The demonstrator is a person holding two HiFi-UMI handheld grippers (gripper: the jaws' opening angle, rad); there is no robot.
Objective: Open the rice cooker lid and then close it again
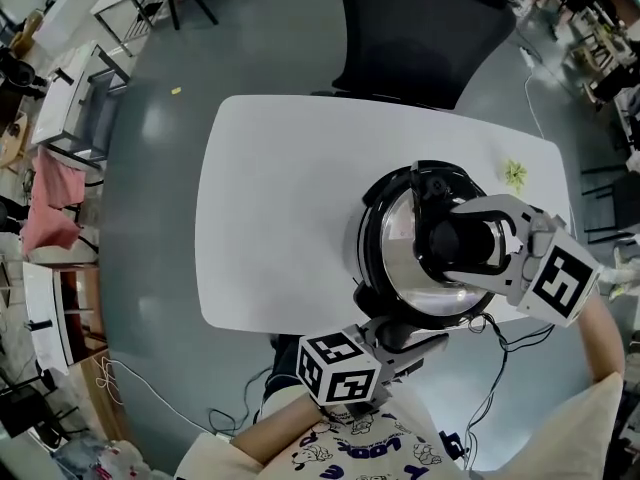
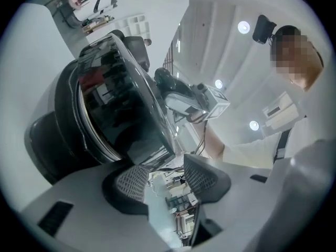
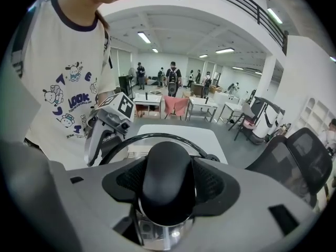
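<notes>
Item count, desk scene:
1 rice cooker (image 1: 368, 268), 1 lid knob (image 3: 168, 177), 2 grippers: left gripper (image 1: 408, 339), right gripper (image 1: 448, 240); 1 table (image 1: 280, 218), 1 chair (image 1: 420, 28), 1 green scrap (image 1: 515, 174).

office chair (image 1: 420, 28): cut by top edge | green scrap (image 1: 515, 174): too small to identify | rice cooker (image 2: 105, 104): partly behind left tongs (image 2: 165, 180)

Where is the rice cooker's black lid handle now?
The handle is clamped in the right gripper, atop the rice cooker on the right half of the white table in the head view.
</notes>
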